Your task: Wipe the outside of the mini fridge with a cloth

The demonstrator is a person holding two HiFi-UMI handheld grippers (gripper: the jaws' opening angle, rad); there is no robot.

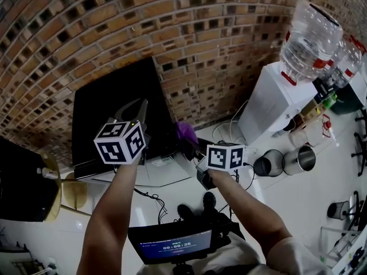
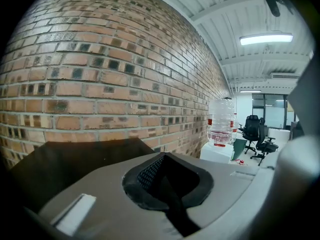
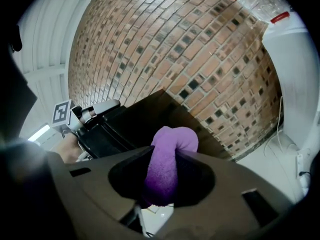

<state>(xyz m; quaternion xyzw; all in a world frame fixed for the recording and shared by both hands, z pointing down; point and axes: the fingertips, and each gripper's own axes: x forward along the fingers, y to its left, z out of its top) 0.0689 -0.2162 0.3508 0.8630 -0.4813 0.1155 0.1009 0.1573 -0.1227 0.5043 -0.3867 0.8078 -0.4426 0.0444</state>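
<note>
Black mini fridge [image 1: 112, 116] before brick wall [image 1: 172, 27], white water dispenser [image 1: 272, 99] nearby.

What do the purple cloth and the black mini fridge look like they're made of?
Purple cloth: looks like microfibre or terry, going by its fuzzy matte nap. Mini fridge: smooth black shell, probably painted metal or plastic; the look leaves that open.

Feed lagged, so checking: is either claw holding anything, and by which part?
Right claw grips the purple cloth by a bunched fold; left claw is shut, empty.
</note>
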